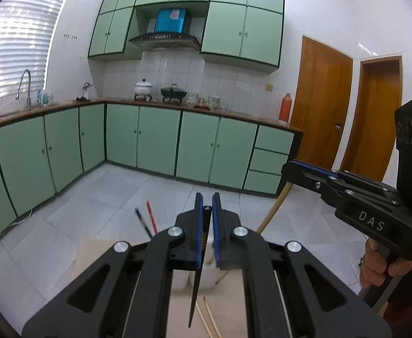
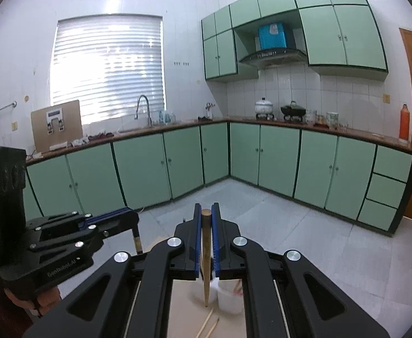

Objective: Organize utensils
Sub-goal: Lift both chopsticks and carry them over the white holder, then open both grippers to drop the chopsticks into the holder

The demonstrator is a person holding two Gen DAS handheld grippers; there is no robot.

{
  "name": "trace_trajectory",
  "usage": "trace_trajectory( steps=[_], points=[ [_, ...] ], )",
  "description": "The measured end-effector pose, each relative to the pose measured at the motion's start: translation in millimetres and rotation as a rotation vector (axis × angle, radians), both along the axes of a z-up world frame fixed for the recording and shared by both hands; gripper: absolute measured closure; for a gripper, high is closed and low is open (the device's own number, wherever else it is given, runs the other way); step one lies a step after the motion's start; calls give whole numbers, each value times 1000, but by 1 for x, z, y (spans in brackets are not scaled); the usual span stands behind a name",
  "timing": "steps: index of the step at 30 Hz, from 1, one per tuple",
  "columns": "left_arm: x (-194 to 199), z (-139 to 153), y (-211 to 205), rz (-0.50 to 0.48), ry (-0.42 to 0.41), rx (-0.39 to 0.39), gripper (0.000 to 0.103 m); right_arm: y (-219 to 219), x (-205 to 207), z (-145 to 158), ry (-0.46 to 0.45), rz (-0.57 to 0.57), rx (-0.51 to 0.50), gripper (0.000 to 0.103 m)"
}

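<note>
Two tongs each clench one chopstick: left tongs a dark chopstick, right tongs a wooden chopstick

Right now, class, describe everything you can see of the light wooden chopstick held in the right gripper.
The light wooden chopstick is a smooth, round, tan stick, thick with a flat end at the top and tapering to a point below. It hangs nearly upright, clamped between the blue pads of the right gripper, its tip above the white plastic cups on the beige table. Only the pads touch it.
</note>
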State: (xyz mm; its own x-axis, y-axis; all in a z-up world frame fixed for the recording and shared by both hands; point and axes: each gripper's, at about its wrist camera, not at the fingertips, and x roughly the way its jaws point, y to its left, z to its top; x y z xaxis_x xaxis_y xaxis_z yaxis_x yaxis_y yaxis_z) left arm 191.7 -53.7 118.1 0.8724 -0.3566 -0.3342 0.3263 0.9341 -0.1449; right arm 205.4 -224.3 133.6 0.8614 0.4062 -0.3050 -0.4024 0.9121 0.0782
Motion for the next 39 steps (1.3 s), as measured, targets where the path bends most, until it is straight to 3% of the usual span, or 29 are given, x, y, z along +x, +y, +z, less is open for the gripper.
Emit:
trace_trajectory(
  steps=[7, 13, 24, 32, 34, 36, 39],
  points=[
    [39, 25, -12, 6, -43, -21, 98, -5, 42, 13, -13, -31, -2, 96],
    [78, 25, -26, 14, -53, -2, 98, -5, 77, -2, 25, -49, -23, 96],
    [126, -49, -21, 43, 83, 54, 97, -6, 112, -66, 142, -47, -21, 96],
    [129, -81, -6, 64, 139, 70, 97, -5, 114, -97, 205, -39, -27, 95],
    [124, -84, -3, 69, 138, 82, 92, -6, 112, -100, 209, -40, -25, 88],
    [119, -83, -1, 73, 133, 81, 76, -10, 105, -101, 202, -52, -16, 80],
    [103, -79, 4, 92, 99, 81, 67, -17, 92, -96, 175, -74, 2, 68]
  ],
)
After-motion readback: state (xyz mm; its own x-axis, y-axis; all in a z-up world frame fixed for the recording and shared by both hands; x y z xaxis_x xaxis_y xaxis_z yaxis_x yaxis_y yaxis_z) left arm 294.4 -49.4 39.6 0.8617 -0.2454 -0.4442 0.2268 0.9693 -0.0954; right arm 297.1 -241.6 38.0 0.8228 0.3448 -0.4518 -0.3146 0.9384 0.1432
